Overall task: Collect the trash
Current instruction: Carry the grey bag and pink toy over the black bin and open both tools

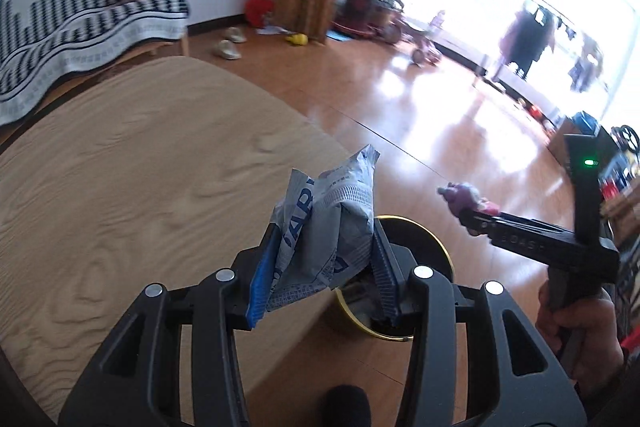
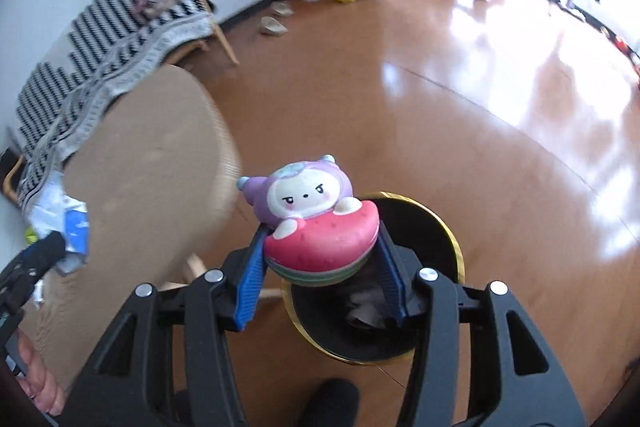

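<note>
Above the gold-rimmed bin (image 1: 436, 247): left tool (image 1: 324, 267) pinching crumpled grey-blue wrapper (image 1: 324, 227); right tool (image 2: 324, 267) pinching squishy toy (image 2: 316, 223).

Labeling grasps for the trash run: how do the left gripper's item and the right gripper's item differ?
The crumpled wrapper in the left gripper is thin, gray-white printed packaging, creased and folded; the squishy toy in the right gripper is a rounded, smooth figure, purple and white on a pink watermelon slice. The wrapper sticks up past the fingers; the toy bulges wide between them. Both are clamped above the gold-rimmed black bin.
</note>
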